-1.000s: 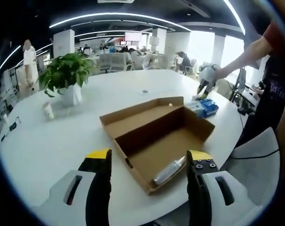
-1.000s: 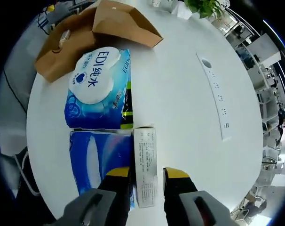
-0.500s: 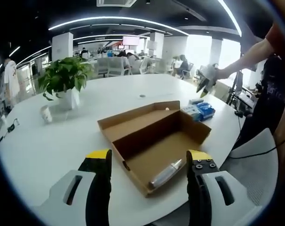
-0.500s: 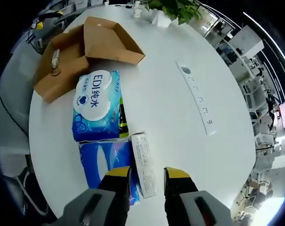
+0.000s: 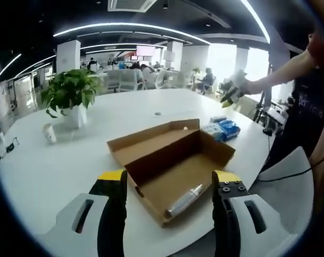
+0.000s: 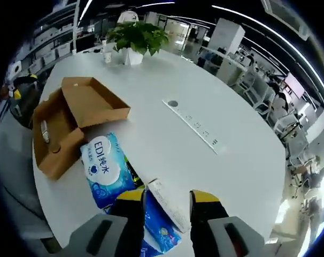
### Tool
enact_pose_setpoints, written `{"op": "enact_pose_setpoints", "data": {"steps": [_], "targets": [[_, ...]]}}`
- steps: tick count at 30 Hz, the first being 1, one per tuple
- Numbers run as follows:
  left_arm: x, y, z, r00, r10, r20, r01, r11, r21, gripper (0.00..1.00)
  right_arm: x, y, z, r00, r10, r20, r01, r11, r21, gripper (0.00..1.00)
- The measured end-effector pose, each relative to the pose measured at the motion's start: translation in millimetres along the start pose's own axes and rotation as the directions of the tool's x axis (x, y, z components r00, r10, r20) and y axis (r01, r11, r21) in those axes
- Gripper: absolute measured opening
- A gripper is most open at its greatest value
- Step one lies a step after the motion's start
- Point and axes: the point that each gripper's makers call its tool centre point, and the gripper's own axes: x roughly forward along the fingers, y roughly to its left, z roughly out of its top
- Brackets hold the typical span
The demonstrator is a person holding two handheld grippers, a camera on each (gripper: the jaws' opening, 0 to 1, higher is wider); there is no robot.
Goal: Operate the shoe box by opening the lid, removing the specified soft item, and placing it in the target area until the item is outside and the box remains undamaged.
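The brown cardboard shoe box (image 5: pixel 172 160) lies on the white table with its lid (image 5: pixel 151 136) folded back. A silvery tube-shaped item (image 5: pixel 184 198) rests in its near corner. My left gripper (image 5: pixel 168 184) hovers in front of the box, open and holding nothing. In the right gripper view the same box (image 6: pixel 58 134) is at the left, with the item (image 6: pixel 43 130) inside. My right gripper (image 6: pixel 167 199) is open, high above a blue wipes pack (image 6: pixel 106 168), a second blue pack (image 6: pixel 159 225) and a small white carton (image 6: pixel 167 206). A person's hand holds it up (image 5: pixel 231 91).
A potted plant (image 5: pixel 71 93) and a small cup (image 5: pixel 48 132) stand at the far left of the round white table (image 5: pixel 55 171). The blue packs (image 5: pixel 222 128) lie right of the box. A socket strip (image 6: pixel 197 126) runs across the table's middle. Chairs and desks fill the office beyond.
My right gripper has risen well away from the packs and the white carton, which now look small below it. The left gripper has barely shifted; the box stays as it was.
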Motion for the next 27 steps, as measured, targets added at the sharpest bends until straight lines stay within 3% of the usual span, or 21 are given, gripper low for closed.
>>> {"op": "enact_pose_setpoints", "data": {"steps": [4, 8, 19, 27], "targets": [[1, -1.5, 3.4, 1.0, -0.012, 0.015, 0.012, 1.0, -0.003, 0.64, -9, 4, 13.2, 0.997, -0.028, 0.068, 0.022, 0.997, 0.076, 0.32], [3, -4.3, 4.9, 0.999, -0.029, 0.025, 0.029, 1.0, -0.002, 0.64, -20, 12, 33.1, 0.984, -0.045, 0.17, 0.01, 0.98, 0.2, 0.35], [3, -8.6, 0.3, 0.997, -0.064, 0.031, 0.064, 0.998, -0.001, 0.63, -37, 46, 36.0, 0.973, -0.071, 0.218, 0.02, 0.974, 0.226, 0.46], [2, -8.8, -3.4, 0.996, -0.083, 0.026, 0.083, 0.997, 0.002, 0.63, -44, 85, 34.2, 0.958, -0.058, 0.28, -0.024, 0.96, 0.281, 0.48]]}}
